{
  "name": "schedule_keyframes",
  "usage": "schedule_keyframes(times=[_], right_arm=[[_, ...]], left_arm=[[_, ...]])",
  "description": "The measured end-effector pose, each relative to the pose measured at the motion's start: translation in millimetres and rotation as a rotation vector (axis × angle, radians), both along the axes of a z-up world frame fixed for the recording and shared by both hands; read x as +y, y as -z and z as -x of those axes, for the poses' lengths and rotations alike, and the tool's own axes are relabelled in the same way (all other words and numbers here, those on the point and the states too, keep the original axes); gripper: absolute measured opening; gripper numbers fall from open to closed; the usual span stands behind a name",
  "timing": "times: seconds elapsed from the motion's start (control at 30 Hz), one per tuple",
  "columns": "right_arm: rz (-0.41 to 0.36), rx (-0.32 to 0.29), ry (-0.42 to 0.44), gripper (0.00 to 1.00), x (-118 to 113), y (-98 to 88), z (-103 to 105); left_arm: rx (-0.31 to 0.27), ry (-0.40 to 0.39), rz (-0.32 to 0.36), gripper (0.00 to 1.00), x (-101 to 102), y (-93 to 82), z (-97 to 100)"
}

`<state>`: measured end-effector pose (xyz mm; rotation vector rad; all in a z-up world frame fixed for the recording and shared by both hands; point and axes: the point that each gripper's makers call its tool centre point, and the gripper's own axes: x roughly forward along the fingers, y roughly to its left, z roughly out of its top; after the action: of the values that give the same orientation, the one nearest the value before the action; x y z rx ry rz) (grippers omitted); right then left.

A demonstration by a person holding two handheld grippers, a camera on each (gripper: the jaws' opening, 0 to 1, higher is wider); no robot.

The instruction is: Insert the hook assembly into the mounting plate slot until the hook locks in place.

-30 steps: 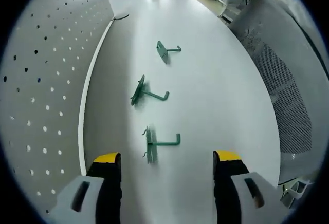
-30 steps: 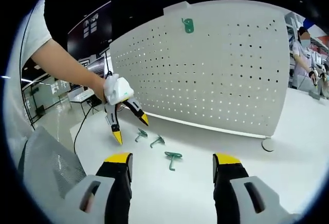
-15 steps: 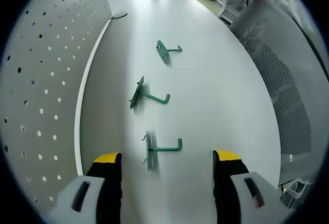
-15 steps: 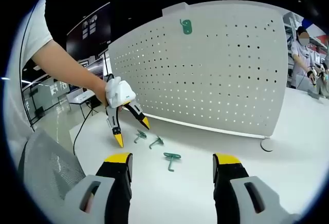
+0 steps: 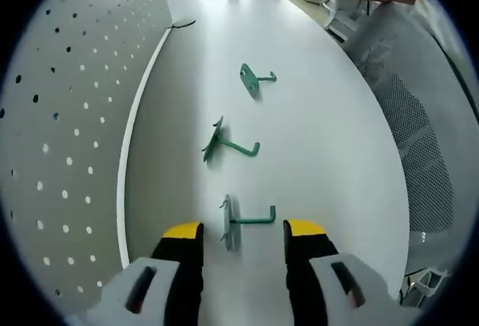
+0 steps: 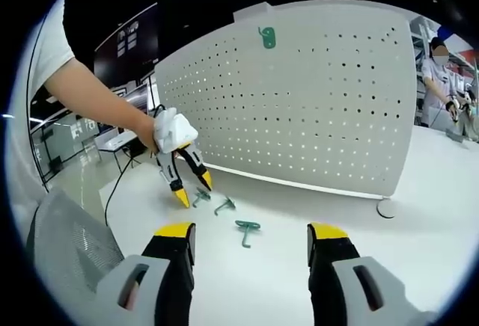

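Currently 3 green hooks lie in a row on the white table (image 5: 322, 139) beside the pegboard (image 5: 67, 117). Left gripper (image 5: 243, 230) hovers with jaws partly spread either side of the nearest hook (image 5: 243, 220), not touching it. Middle hook (image 5: 228, 145) and far hook (image 5: 254, 79) lie apart. Right gripper (image 6: 249, 230) is held wide open above the table.
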<state>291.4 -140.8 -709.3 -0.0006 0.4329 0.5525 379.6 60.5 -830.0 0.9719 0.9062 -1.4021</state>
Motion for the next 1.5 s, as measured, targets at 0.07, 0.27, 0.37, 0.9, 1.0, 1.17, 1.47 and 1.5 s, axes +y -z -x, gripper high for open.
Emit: schedule_keyframes(times=[0.07, 0.27, 0.37, 0.9, 1.0, 1.17, 1.47, 1.5], right_arm=[[-0.002, 0.001, 0.001, 0.58, -0.1, -0.1, 0.2], [0.000, 0.002, -0.002, 0.57, 0.7, 0.7, 0.3], [0.001, 0.001, -0.001, 0.56, 0.3, 0.5, 0.1], [-0.004, 0.004, 0.012, 0.54, -2.9, 0.2, -0.4], [-0.006, 0.004, 0.014, 0.54, -3.0, -0.2, -0.5], [-0.004, 0.007, 0.011, 0.54, -2.3, 0.9, -0.5], [-0.011, 0.003, 0.015, 0.54, -2.8, -0.3, -1.2], [-0.016, 0.005, 0.015, 0.54, -2.3, -0.3, -1.3]], left_arm=[[-0.002, -0.018, -0.004, 0.37, 0.6, -0.1, -1.9], [-0.004, -0.028, -0.011, 0.27, 3.1, 0.1, -2.2], [-0.009, -0.035, -0.018, 0.18, 4.7, 0.5, -4.1], [-0.058, -0.037, -0.016, 0.05, 6.2, 0.3, -8.1], [-0.051, -0.070, -0.006, 0.04, 6.4, 0.1, -9.9], [-0.054, -0.065, -0.003, 0.04, 6.5, 0.9, -10.6], [-0.049, -0.101, 0.036, 0.02, 6.9, 0.5, -11.5], [-0.048, -0.109, 0.069, 0.02, 5.8, -0.1, -11.4]])
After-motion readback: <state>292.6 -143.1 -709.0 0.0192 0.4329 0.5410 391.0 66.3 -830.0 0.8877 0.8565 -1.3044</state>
